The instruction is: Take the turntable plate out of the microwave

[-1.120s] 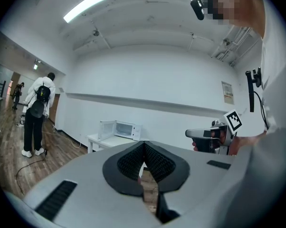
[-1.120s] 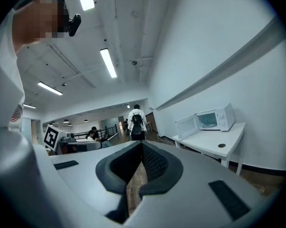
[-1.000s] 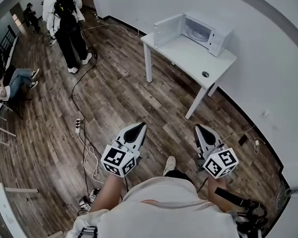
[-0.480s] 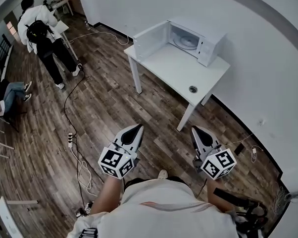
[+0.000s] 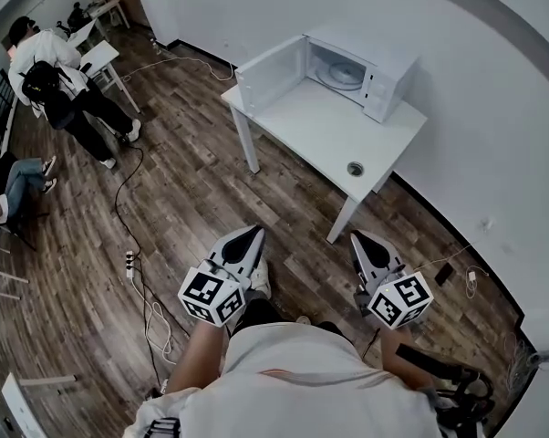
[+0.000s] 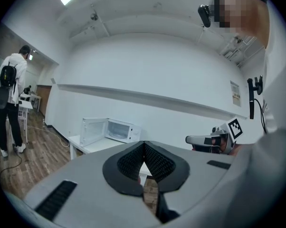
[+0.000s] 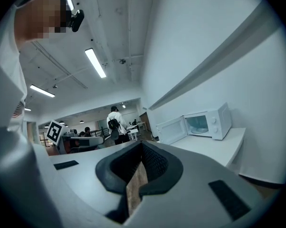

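A white microwave point(image 5: 361, 67) stands at the far end of a white table point(image 5: 329, 130), its door point(image 5: 270, 73) swung open to the left. Inside it lies the glass turntable plate point(image 5: 345, 78). The left gripper view shows the microwave point(image 6: 118, 129) small in the distance, and the right gripper view shows the microwave point(image 7: 204, 122) with the plate point(image 7: 198, 128) inside. My left gripper point(image 5: 249, 239) and right gripper point(image 5: 359, 242) are both shut and empty, held over the floor well short of the table.
A small round object point(image 5: 355, 168) sits on the table's near part. A power strip and cables point(image 5: 133, 263) run along the wooden floor at left. A person with a backpack point(image 5: 51, 85) stands at far left by another table point(image 5: 97, 57). A white wall runs behind the microwave.
The table and microwave have drawn closer and shifted left in the head view as I walked forward. Both grippers stay shut. The person with the backpack now appears further left.
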Demonstrator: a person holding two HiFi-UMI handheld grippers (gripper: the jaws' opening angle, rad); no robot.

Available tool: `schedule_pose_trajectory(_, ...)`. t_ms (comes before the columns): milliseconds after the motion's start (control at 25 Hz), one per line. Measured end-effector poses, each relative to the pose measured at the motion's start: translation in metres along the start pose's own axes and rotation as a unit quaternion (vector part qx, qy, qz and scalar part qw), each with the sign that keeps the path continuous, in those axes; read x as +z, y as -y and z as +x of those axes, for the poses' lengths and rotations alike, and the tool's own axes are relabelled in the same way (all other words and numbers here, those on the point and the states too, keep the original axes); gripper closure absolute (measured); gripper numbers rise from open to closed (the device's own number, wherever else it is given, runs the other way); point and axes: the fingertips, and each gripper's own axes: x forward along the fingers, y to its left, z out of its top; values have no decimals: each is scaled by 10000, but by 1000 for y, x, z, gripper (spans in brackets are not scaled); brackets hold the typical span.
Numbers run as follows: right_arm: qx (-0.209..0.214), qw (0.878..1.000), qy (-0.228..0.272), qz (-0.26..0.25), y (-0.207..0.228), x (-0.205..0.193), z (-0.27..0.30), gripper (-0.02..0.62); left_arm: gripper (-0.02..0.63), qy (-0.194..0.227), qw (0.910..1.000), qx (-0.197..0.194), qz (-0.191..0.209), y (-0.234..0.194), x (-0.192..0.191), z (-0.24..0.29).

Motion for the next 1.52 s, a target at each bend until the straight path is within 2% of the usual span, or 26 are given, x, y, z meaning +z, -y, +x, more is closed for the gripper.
schedule_pose_trajectory(120,-217,9993,-26,-287,14,9,17,592,595,12,9998,-154,-81,-18,2,26)
schedule_pose_trajectory(400,-659,9970,-51,-410,51,27,79,592,595,178,9982,-572,-30,-75,34,91)
schedule_pose_trajectory(560,-619,9979,-33,-187,56,35,142,592,595,322,9962,-772,-230,-128,57,115)
schedule_pose_trajectory(880,-774,9964,-168,-288,72,52,262,592,595,302,9942,-989,-309,-235,86,163)
schedule_pose_trajectory(1040,-946,9953,-83,-169,83,57,303,592,595,245,9921,-1187,-310,-272,93,183)
schedule_pose_trajectory(1200,-1131,9935,-105,-30,93,53,331,592,595,143,9894,-1404,-336,-293,95,206)
schedule_pose_trajectory(1520,-1324,9911,-70,122,129,53,365,592,595,-75,9824,-1837,-343,-301,93,257)
